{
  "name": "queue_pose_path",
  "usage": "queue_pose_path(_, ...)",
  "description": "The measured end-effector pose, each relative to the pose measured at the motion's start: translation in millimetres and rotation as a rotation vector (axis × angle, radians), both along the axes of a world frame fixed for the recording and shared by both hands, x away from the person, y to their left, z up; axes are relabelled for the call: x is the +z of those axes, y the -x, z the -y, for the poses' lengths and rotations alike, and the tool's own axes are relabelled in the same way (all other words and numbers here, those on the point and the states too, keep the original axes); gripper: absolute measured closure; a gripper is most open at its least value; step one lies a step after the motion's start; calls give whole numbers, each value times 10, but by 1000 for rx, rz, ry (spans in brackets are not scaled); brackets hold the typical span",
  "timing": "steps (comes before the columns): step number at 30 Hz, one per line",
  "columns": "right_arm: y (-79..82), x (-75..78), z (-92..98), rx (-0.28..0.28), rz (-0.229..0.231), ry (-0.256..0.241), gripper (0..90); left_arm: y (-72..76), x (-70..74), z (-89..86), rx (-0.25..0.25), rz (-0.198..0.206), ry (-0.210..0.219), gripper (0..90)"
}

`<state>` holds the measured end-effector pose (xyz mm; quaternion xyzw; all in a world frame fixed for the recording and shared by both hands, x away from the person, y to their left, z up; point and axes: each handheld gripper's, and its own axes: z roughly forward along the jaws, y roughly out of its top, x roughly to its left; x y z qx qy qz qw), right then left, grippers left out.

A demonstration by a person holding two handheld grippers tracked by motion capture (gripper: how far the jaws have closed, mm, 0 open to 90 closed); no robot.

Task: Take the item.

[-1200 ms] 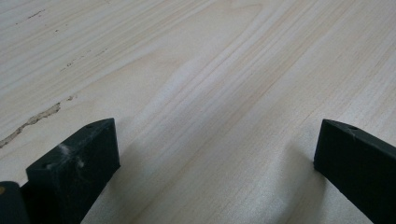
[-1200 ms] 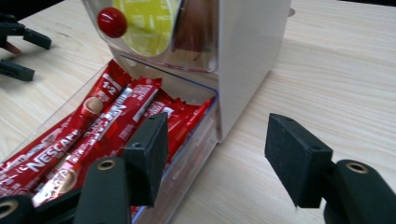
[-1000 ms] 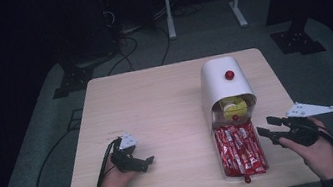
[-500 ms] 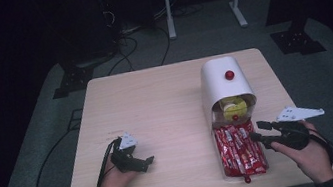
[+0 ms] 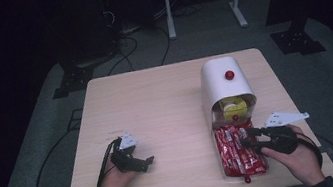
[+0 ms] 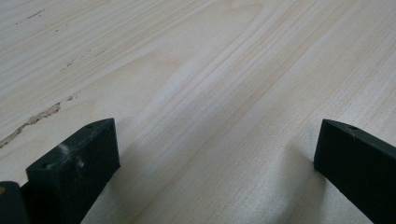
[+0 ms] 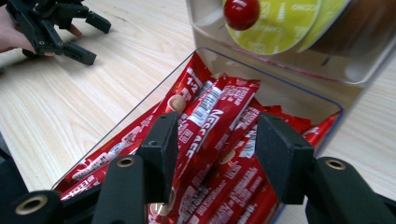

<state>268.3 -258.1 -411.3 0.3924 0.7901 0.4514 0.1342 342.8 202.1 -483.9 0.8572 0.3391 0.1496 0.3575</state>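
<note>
2 tools work at the wooden bench (image 5: 166, 103). Left tool (image 5: 146, 162) rests low on bare wood in the person's left hand (image 5: 114, 177), its jaws spread wide with nothing between them. Well to its right lies a clear drawer tray (image 7: 299, 95) packed with red Nescafe stick packets (image 7: 212, 123), pulled out of a white dispenser (image 5: 221, 82) just beyond it. Right tool (image 7: 212, 154) hovers over that tray, jaws apart, 1 packet between them, not yet pinched. Above the tray, the dispenser's window shows yellow capsules (image 7: 280, 21) behind a red knob (image 7: 241, 11).
</note>
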Motion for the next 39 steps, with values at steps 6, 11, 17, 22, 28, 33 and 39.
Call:
queue_pose_path(6,-10,-38,-58,12,-12,10,493,0,2,-1,0,-1,-2,0)
queue_pose_path(11,-22,-73,-94,19,-21,16,505,0,0,-1,0,0,-1,0)
queue_pose_path(17,-38,-117,-150,29,-27,39,534,0,2,-1,-1,-2,-2,0)
queue_pose_path(22,-43,-150,-189,33,-27,62,550,0,3,-1,-1,-2,-3,0)
queue_pose_path(28,-37,-175,-225,23,-19,90,574,0,2,-1,-1,-2,-3,0)
queue_pose_path(33,-42,-189,-220,1,-29,93,640,0,2,-1,-1,-2,-3,0)
queue_pose_path(39,-36,-170,-224,-14,-34,91,703,0,3,-1,-1,-2,-3,0)
